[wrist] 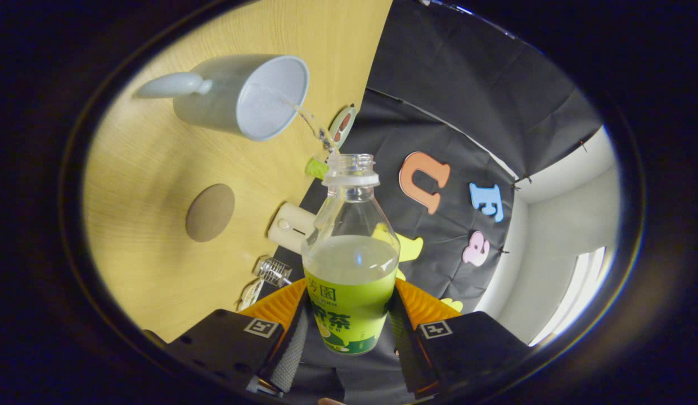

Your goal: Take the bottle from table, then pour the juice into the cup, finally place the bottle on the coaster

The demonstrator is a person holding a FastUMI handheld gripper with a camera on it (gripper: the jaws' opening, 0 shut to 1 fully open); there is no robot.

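The fingers pinch the green-labelled juice bottle at its lower body, both pads pressed on its sides. The uncapped bottle is tipped, a thin stream arcing from its mouth into the pale cup. The round coaster lies on the wooden tabletop, apart from the cup.

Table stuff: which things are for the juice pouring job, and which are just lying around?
For the job:
bottle, gripped between both fingers of the gripper, tipped and pouring
cup, catching the stream of juice
round brown coaster, bare

Just lying about, near the table's far edge:
small green piece
white cylinder
little ridged clear thing
oval tag
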